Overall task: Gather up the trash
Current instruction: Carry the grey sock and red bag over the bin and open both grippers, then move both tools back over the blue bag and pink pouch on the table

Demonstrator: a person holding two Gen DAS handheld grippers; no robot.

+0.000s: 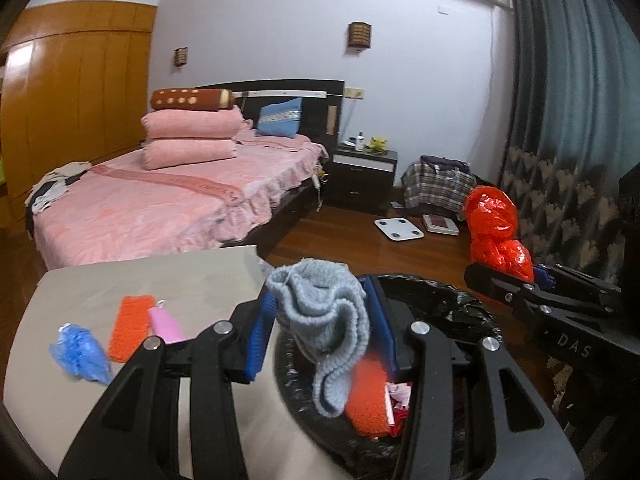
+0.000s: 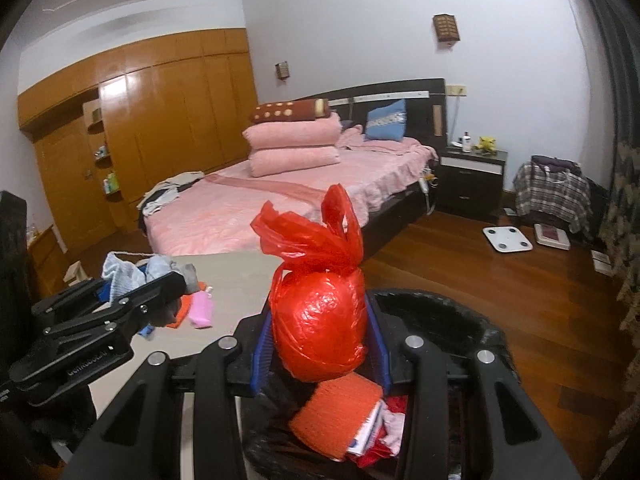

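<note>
Pointing somewhat downward, the left gripper is pinching a crumpled grey-blue knitted cloth between its blue pads, the cloth drooping below the fingers over the black-lined trash bin. Just to its right, the right gripper is angling down the same way and is clamping a knotted red plastic bag between its own pads, the bag's tied handles sticking up above the fingertips. Directly beneath both grippers, an orange knitted piece and some mixed scraps are lying inside the bin.

To the left of the left gripper, a grey tabletop is carrying another orange knitted square, a pink item touching it, and a crumpled blue plastic piece nearer the table's edge. Beyond the grippers, a bed with a pink cover is standing against the far wall, with a wooden wardrobe to its left, a dark nightstand to its right, and a white scale on the wooden floor.
</note>
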